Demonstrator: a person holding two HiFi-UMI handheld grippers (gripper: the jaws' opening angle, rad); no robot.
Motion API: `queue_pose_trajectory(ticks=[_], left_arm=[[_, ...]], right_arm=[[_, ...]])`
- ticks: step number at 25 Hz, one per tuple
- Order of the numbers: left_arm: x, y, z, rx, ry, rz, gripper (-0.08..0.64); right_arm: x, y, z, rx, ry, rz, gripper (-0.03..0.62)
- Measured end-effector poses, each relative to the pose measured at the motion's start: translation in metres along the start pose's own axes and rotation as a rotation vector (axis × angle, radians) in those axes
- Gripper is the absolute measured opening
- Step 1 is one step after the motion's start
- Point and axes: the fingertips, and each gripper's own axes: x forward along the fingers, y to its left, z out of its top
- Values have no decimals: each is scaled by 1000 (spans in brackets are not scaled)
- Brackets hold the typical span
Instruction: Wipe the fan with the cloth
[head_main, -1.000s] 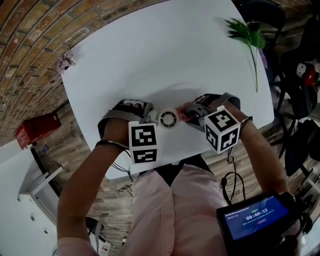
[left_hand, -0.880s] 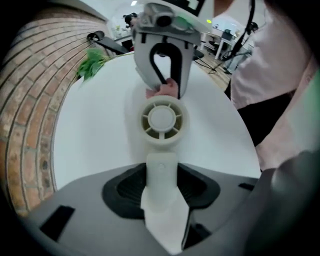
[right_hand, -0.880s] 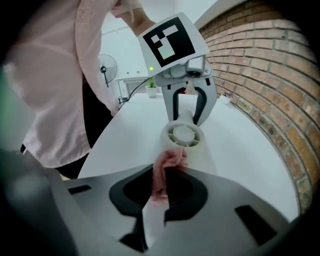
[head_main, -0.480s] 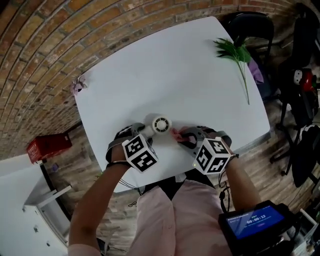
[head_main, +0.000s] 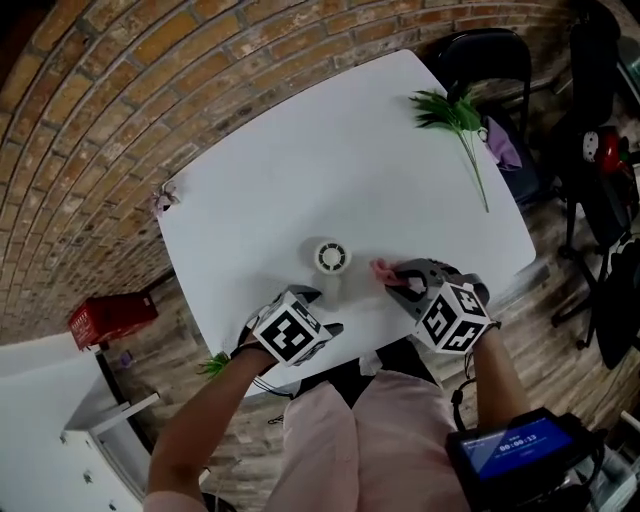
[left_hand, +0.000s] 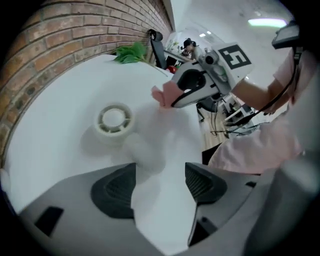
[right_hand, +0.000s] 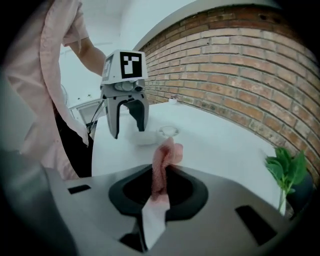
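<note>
Two grippers flank the fan (head_main: 332, 258), which stands alone on the table (head_main: 300, 170). Our left gripper (left_hand: 160, 185), just nearside of the fan, has just been opening its jaws, with nothing between them (the fan's lower part is a blur). Our right gripper (right_hand: 161, 192), to the fan's right, pinches the cloth (right_hand: 162, 165), mostly buried in its jaws.

Green sprig (head_main: 450, 108) on white table (head_main: 300, 170); black chair (head_main: 485, 58) beyond.

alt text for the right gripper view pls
The right gripper pinches a pink cloth between its jaws above a white table. Ahead, the left gripper, jaws just opened and empty, hangs near a white fan; brick wall and green plant beyond.
</note>
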Motion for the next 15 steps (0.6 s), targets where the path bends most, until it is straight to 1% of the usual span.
queue_pose_trajectory(ticks=[2,4,8,12,15], left_arm=[[12,-17,24,-8,-47,-55,316],[23,-25,50,-27,-95,-91,316],[38,-28,93,-36,-150,-116,319],[38,-27,110,-35,-181,-133,319],[19,-30,110,13,-200,-109,319]], right_arm=[[-11,-8,-7,29,4,-37,52],[-25,-14,-18,48,16,-69,52],[-49,-19,-43,89,40,-116,54],[-53,-13,-55,125,48,-128,54],[-48,-8,-52,129,36,-116,54]])
